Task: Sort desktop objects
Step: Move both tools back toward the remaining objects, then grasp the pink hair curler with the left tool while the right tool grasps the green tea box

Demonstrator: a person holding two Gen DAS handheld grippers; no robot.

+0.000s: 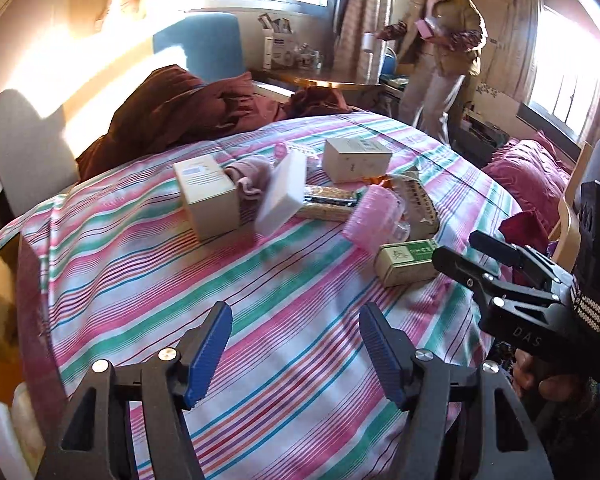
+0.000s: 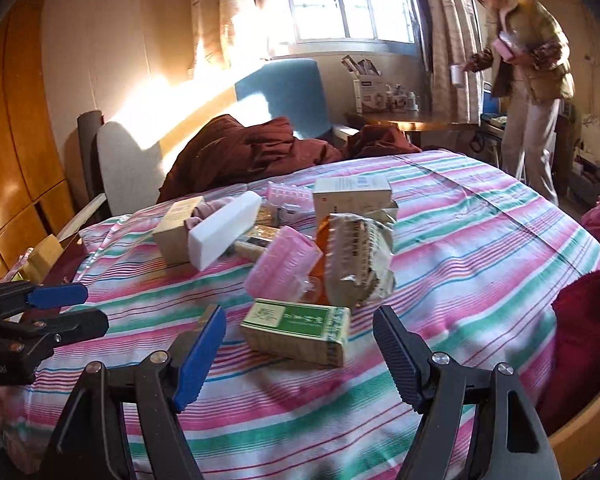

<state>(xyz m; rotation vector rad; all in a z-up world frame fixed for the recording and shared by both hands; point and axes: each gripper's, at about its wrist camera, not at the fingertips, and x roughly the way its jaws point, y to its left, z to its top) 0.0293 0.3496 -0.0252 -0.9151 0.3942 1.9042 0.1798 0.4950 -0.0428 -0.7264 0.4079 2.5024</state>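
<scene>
A pile of objects lies on a striped cloth (image 1: 180, 280) over a round table. In it are a green-labelled box (image 2: 296, 330) nearest me, a pink plastic case (image 2: 282, 266), a crinkled foil packet (image 2: 360, 260), a white block (image 2: 224, 230), a tan box (image 2: 176, 228) and a white carton (image 2: 352, 196). My right gripper (image 2: 300, 354) is open, its fingers flanking the green-labelled box (image 1: 406, 260) from just short of it. My left gripper (image 1: 296, 350) is open over bare cloth, nearer than the pile. The right gripper (image 1: 460, 250) shows at the right of the left wrist view; the left gripper (image 2: 80, 310) shows at the left edge of the right wrist view.
A dark red garment (image 2: 252, 152) is heaped at the table's far edge by a blue chair (image 2: 288, 92). A person (image 2: 528, 80) stands at the back right with a cup and a pink item, beside a wooden desk (image 2: 420, 122). A red cloth (image 2: 584, 312) lies at right.
</scene>
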